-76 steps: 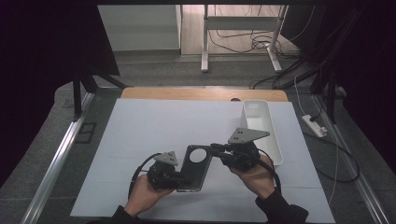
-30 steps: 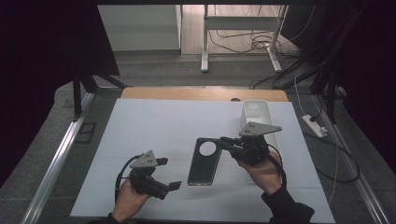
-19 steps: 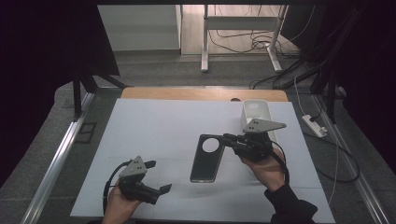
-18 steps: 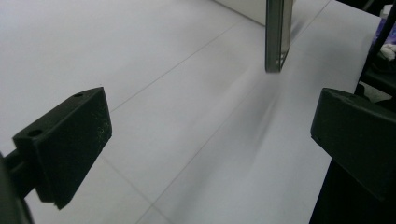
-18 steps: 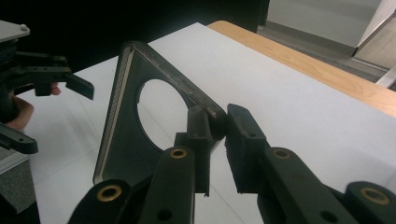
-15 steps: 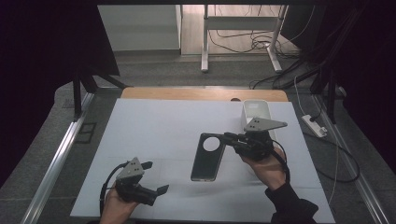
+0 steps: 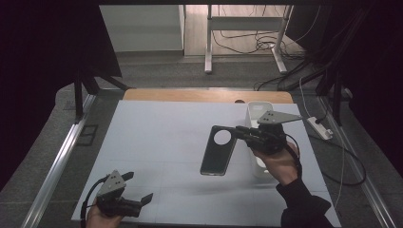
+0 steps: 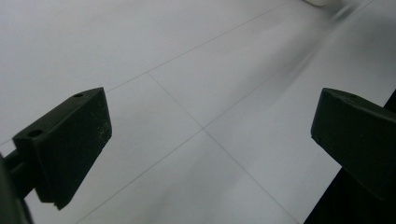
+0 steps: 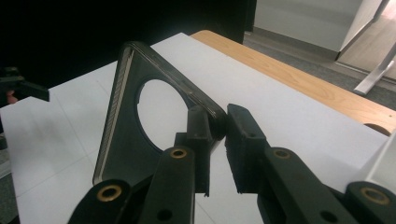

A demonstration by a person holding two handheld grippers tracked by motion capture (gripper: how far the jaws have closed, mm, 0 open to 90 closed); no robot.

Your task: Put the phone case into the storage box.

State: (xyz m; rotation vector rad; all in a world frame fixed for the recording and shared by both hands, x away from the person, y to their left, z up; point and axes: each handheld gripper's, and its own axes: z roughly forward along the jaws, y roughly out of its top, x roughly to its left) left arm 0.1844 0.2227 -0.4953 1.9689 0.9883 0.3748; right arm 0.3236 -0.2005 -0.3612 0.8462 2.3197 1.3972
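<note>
A dark phone case [image 7: 218, 152] with a round camera hole hangs above the white mat [image 7: 161, 137], right of centre. My right gripper [image 7: 239, 132] is shut on the case's top corner. In the right gripper view the case [image 9: 123, 140] stands on edge, its corner pinched between the pads of that gripper [image 9: 217, 126]. My left gripper [image 7: 144, 201] sits low at the mat's near left corner, apart from the case. In the left gripper view its jaws [image 8: 210, 126] stand wide open over bare mat with nothing between them.
A long white tray [image 7: 259, 110] lies on the mat just behind and under my right hand; its corner [image 9: 383, 163] shows in the right gripper view. A wooden table edge [image 7: 204, 95] runs along the far side. A power strip [image 7: 319, 128] lies off the mat at right.
My left gripper let go of the case and drew back to the near left corner. My right gripper carried the case up and toward the far right.
</note>
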